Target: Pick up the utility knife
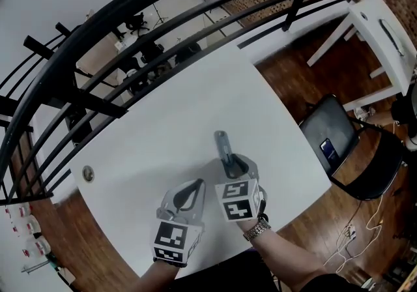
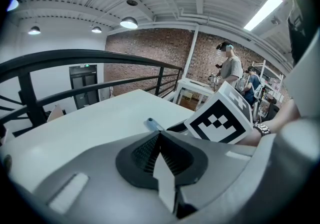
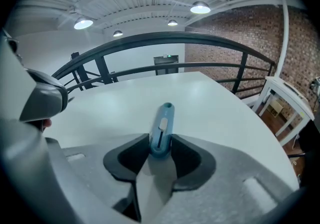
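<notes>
The utility knife (image 3: 161, 130), blue-grey and slim, lay lengthwise between the two dark pads of the right tongs (image 3: 160, 142). Its near end was tucked into the mouth, and the rest of its body pointed straight out ahead of the tips. The pads were closed onto its sides, so the right tongs had hold of the knife by that near end. In the head view the utility knife (image 1: 225, 149) reached forward from the right tongs (image 1: 234, 167) over the white surface (image 1: 163, 121). It seemed to rest on the surface, though I could not tell whether it had left it.

The left tongs (image 1: 189, 194) sat just to the left of the right pair and a little behind the knife. Their pads were drawn fully together with nothing between them (image 2: 159, 135). From the left gripper view the knife's far tip (image 2: 152, 124) showed ahead and to the right, beside the right tongs' marker cube (image 2: 220, 118).

A wristwatch (image 1: 257, 229) sat on the wrist behind the right tongs. Far to the left of both tongs, a small round disc (image 1: 87, 173) lay on the surface. A black railing (image 1: 98, 30) curved past the surface's far edge, and a dark chair (image 1: 339, 137) stood off to the right on the wooden floor.
</notes>
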The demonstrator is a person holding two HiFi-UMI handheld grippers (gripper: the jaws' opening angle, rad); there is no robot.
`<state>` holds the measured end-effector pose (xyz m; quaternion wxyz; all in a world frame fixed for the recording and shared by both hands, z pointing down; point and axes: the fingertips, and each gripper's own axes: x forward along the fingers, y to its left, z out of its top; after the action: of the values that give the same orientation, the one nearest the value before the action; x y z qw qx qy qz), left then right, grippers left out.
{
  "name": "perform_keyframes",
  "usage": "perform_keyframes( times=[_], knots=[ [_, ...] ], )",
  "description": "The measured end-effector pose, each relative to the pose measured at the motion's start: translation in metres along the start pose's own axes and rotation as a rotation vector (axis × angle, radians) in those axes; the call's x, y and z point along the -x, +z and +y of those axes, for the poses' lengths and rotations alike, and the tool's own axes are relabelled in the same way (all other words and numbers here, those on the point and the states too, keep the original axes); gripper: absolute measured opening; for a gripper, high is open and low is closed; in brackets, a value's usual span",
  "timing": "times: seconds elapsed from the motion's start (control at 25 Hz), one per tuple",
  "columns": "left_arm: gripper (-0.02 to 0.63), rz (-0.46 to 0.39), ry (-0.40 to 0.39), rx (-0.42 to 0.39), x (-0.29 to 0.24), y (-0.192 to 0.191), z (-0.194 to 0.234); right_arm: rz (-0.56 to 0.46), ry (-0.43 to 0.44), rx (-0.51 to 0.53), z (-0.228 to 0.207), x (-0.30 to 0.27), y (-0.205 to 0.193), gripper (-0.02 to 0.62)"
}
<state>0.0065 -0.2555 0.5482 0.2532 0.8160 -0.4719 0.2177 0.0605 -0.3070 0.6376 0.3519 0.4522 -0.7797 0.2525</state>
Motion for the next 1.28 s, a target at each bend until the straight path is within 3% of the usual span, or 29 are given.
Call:
perform_keyframes(
  times=[0.68,1.28],
  knots=[
    [0.018,0.008,-0.017,-0.023,0.006,0.003,-0.012,0.009,0.002,0.05,-0.001,0.002,-0.003,0.12],
    [0.018,-0.026,-0.021,-0.051,0.017,0.01,-0.025,-0.102,0.017,0.044,-0.004,0.041,0.011,0.118]
  ],
)
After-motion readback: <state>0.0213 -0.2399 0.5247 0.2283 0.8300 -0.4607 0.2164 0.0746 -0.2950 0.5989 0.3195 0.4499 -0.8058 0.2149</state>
